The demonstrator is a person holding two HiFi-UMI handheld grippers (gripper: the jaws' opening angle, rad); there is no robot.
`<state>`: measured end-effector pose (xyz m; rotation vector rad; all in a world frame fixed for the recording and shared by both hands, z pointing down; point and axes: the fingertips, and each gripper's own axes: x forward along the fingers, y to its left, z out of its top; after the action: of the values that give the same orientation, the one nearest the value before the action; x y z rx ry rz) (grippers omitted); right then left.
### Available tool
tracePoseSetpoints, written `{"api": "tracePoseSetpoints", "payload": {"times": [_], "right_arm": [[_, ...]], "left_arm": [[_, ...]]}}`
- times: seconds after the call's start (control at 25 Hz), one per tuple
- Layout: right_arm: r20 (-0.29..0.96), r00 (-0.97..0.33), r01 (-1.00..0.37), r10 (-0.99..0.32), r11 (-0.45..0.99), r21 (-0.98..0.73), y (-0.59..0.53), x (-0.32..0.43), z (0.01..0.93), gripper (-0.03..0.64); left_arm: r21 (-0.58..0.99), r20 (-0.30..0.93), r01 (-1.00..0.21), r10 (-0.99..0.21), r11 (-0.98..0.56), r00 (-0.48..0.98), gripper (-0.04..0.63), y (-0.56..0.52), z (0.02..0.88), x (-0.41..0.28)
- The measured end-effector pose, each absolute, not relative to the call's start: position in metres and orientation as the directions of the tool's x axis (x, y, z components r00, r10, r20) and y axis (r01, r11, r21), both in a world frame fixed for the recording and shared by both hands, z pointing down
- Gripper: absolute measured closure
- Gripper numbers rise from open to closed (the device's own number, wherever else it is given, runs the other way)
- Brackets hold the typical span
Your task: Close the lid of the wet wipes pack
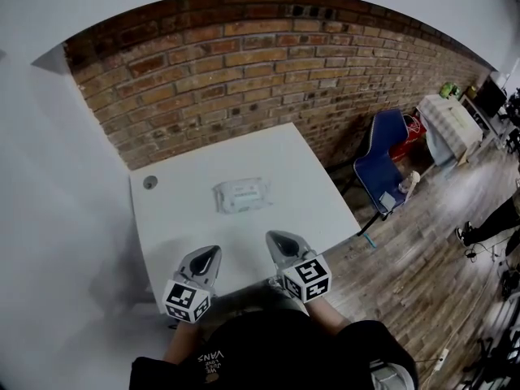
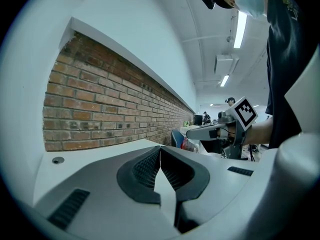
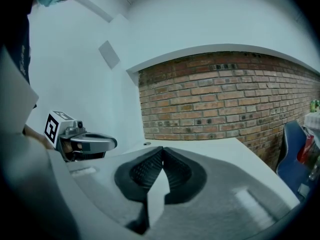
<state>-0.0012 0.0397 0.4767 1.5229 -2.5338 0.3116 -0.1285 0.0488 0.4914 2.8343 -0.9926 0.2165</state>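
A brick wall (image 1: 244, 47) stands behind the white counter (image 1: 309, 193); the wet wipes pack (image 1: 241, 195) lies flat at the centre of the head view; its lid is too small to read. The left gripper (image 1: 211, 256) and right gripper (image 1: 276, 242) hover at the lower edge, jaws pressed together, holding nothing. Probably one closed tip should push the lid down while the other steadies the pack; nothing lies between; a blue chair (image 1: 382, 165) stands far right.

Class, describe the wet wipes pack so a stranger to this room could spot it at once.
Start at the white table against the brick wall. Near its middle lies the wet wipes pack, a flat pale rectangle with a label. The table's only other feature is a small round hole at one corner.
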Motion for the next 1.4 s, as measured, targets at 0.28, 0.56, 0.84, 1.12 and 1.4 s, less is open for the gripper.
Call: {"api": "tracePoseSetpoints", "payload": {"times": [0.28, 0.56, 0.84, 1.12, 1.4], "right_arm": [[0.256, -0.457, -0.888, -0.852, 0.452, -0.084, 0.038, 0.003, 0.474, 0.619], [0.275, -0.452, -0.89, -0.848, 0.452, -0.068, 0.034, 0.006, 0.475, 0.62], [0.278, -0.452, -0.89, -0.848, 0.451, -0.071, 0.033, 0.007, 0.475, 0.62], [0.287, -0.455, -0.888, -0.843, 0.455, -0.072, 0.033, 0.007, 0.479, 0.62], [0.294, -0.457, -0.887, -0.84, 0.457, -0.075, 0.033, 0.008, 0.484, 0.62]], "left_arm": [[0.066, 0.177, -0.619, -0.602, -0.782, 0.779, 0.597, 0.046, 0.486, -0.123], [0.074, 0.17, -0.615, -0.597, -0.785, 0.784, 0.597, 0.045, 0.484, -0.116], [0.085, 0.171, -0.613, -0.595, -0.785, 0.785, 0.597, 0.044, 0.485, -0.112], [0.091, 0.173, -0.612, -0.592, -0.786, 0.787, 0.597, 0.045, 0.487, -0.11], [0.094, 0.181, -0.612, -0.591, -0.785, 0.786, 0.597, 0.044, 0.492, -0.108]]}}
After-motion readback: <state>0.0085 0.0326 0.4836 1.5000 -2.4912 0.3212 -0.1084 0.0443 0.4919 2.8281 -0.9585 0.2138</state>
